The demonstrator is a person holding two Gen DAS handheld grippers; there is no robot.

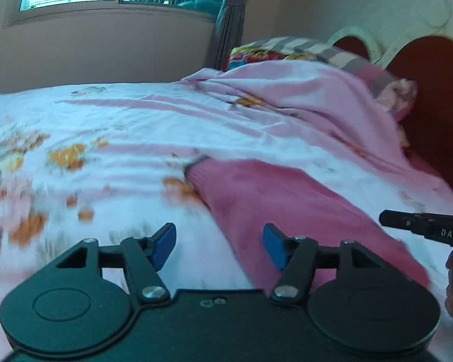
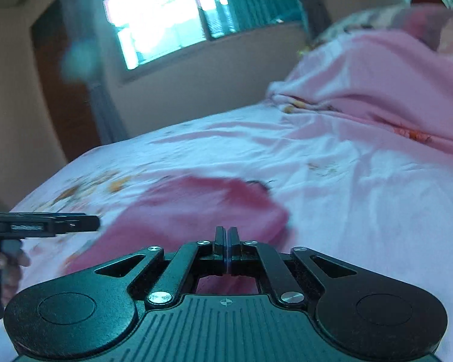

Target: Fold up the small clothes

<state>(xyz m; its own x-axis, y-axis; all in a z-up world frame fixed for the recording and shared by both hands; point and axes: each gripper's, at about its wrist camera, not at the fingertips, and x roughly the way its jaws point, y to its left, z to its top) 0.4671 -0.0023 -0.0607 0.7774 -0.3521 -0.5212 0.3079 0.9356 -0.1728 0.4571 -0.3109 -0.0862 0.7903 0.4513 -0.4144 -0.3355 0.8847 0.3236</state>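
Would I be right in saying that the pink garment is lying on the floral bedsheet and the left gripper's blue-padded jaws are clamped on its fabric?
Not quite. The pink garment does lie on the floral bedsheet, but the left gripper is not clamped on it. The left wrist view shows its blue pads standing wide apart with nothing pressed between them.

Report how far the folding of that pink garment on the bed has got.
Done: the pink knitted garment lies spread on the floral bedsheet, one cuffed end stretched out; any fold is hard to make out. In hand: nothing. The left gripper is open and empty; the right gripper looks shut, holding no cloth. Left: the folding.
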